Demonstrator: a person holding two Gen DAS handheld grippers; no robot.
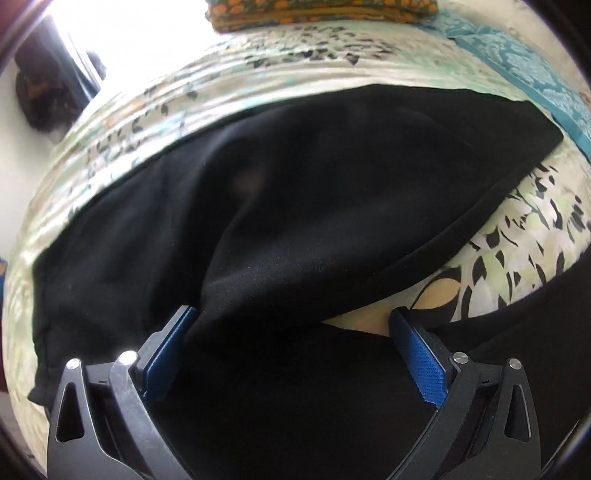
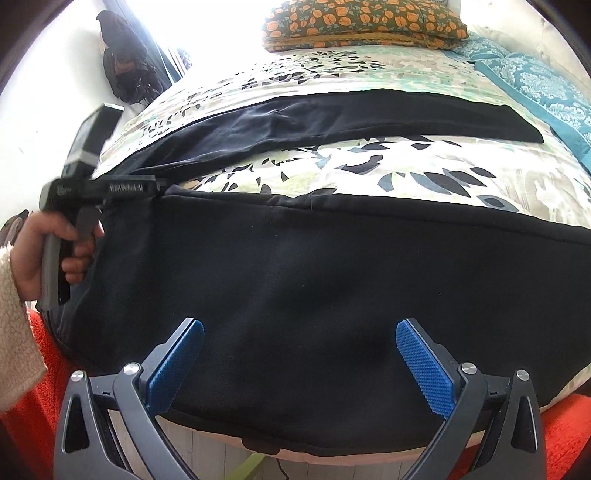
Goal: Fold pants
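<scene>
Black pants (image 2: 314, 277) lie spread on a leaf-print bedsheet (image 2: 332, 170). One leg lies across the near edge and the other leg (image 2: 369, 114) farther back; they join at the left. My right gripper (image 2: 299, 332) hovers open over the near leg with nothing between its fingers. A hand (image 2: 55, 251) holds my left gripper (image 2: 155, 184) at the left, where the legs meet. In the left wrist view the left gripper (image 1: 291, 317) stands wide open, with the pants (image 1: 295, 192) bunched in a raised fold between and beyond its blue pads (image 1: 421, 362).
An orange floral pillow (image 2: 365, 22) lies at the far end of the bed. A teal blanket (image 2: 535, 88) runs along the right side. Red-orange fabric (image 2: 569, 435) shows below the near edge of the bed. A dark bag (image 2: 122, 66) hangs on the left wall.
</scene>
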